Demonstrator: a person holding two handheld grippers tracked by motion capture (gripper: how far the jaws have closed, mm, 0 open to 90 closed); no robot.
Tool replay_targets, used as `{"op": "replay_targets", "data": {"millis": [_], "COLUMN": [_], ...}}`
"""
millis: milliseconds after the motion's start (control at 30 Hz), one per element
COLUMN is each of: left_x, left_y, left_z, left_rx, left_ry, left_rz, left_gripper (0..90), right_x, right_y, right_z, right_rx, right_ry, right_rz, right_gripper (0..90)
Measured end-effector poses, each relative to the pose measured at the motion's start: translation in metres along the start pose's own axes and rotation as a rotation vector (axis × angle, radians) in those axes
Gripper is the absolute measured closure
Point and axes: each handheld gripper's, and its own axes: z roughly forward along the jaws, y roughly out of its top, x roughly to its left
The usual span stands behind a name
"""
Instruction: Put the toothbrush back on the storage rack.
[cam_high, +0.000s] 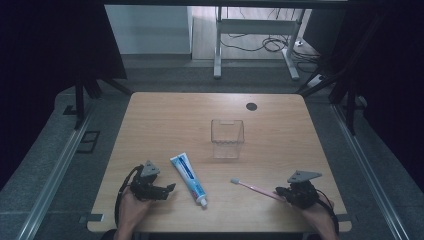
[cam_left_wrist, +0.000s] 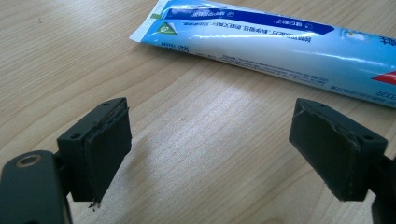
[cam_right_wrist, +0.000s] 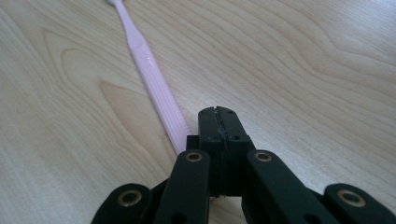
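Observation:
A pink toothbrush (cam_high: 252, 188) lies on the wooden table at the front right, its head pointing left. My right gripper (cam_high: 279, 192) is shut on the end of its handle. In the right gripper view the pink toothbrush (cam_right_wrist: 152, 77) runs up and away from the gripper (cam_right_wrist: 218, 116), and its end is hidden by the closed jaws. A blue and white toothpaste tube (cam_high: 189, 179) lies at the front middle, cap toward me. My left gripper (cam_high: 169, 189) stands open just left of it. In the left gripper view the gripper (cam_left_wrist: 210, 154) holds nothing, and the tube (cam_left_wrist: 280, 42) lies beyond the jaws.
A clear plastic cup-like container (cam_high: 227, 137) stands upright in the middle of the table (cam_high: 165, 120). A dark round hole (cam_high: 251, 106) sits near the far edge. Beyond the table are a metal stand's legs (cam_high: 218, 50) and loose cables on the floor.

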Motion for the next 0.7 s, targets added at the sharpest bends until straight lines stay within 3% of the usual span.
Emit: {"op": "replay_targets", "data": {"millis": [400,700], "left_x": [-0.001,-0.002], "left_y": [0.0,0.0], "left_z": [0.001,0.0], "left_rx": [0.007,0.006], "left_ry": [-0.001,0.005], "left_rz": [0.018,0.014], "left_gripper": [13.0,13.0], "right_x": [0.015,0.014], "right_y": [-0.001,-0.001], "right_z": [-0.001,-0.005], "right_rx": [0.026,0.016], "right_ry": [0.036,0.026], "right_rz": [-0.03,-0.023], "right_gripper": [90.0,89.8]}}
